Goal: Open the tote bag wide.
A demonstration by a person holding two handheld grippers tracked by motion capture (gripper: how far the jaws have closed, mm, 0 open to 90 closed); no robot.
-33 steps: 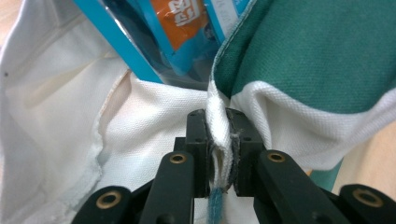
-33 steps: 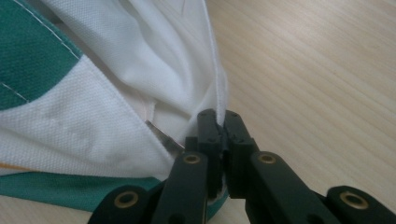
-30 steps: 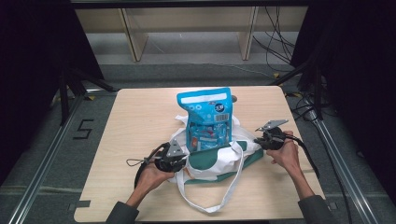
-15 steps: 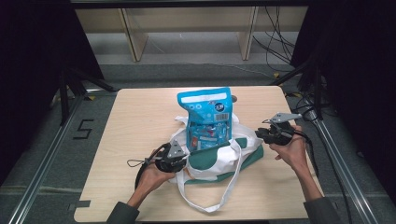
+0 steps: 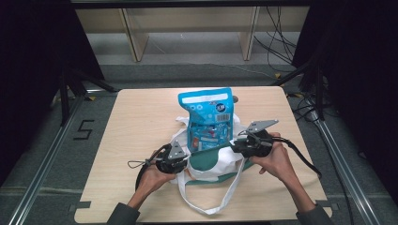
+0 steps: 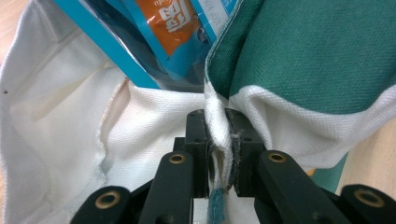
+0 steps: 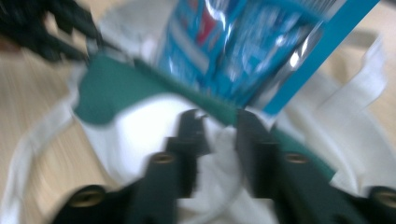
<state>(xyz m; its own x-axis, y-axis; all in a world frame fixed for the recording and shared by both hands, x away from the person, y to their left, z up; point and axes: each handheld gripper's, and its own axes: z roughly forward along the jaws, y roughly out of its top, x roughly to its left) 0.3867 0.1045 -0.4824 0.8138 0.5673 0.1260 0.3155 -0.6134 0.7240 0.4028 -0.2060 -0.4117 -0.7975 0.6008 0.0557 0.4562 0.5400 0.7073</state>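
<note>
In the high view, a white and green cloth bag (image 5: 211,161) is seen lying on the wooden table (image 5: 141,122), somewhat toward the near edge and about midway between the left and right edges. A blue snack packet (image 5: 209,119) is stood in the bag's mouth, its top pointed toward the far edge. A long white strap (image 5: 206,199) is looped out toward the near edge. The left gripper (image 5: 177,161) is held at the bag's left side and the right gripper (image 5: 239,144) at its right side, each carried in a hand; a black cable is trailed from each.

In the left gripper view, the jaws are closed narrowly on a fold of the bag's white hem (image 6: 218,140), with cloth pinched between them. The green panel (image 6: 317,51) is draped to the right, and the packet (image 6: 173,37), with an orange patch, is seen above inside the white lining.

In the right gripper view, which is blurred, the jaws are held somewhat apart with white cloth (image 7: 219,154) bunched between them; whether the cloth is gripped cannot be told. The blue packet (image 7: 243,46) is seen just beyond, above the green edge (image 7: 121,88).
</note>
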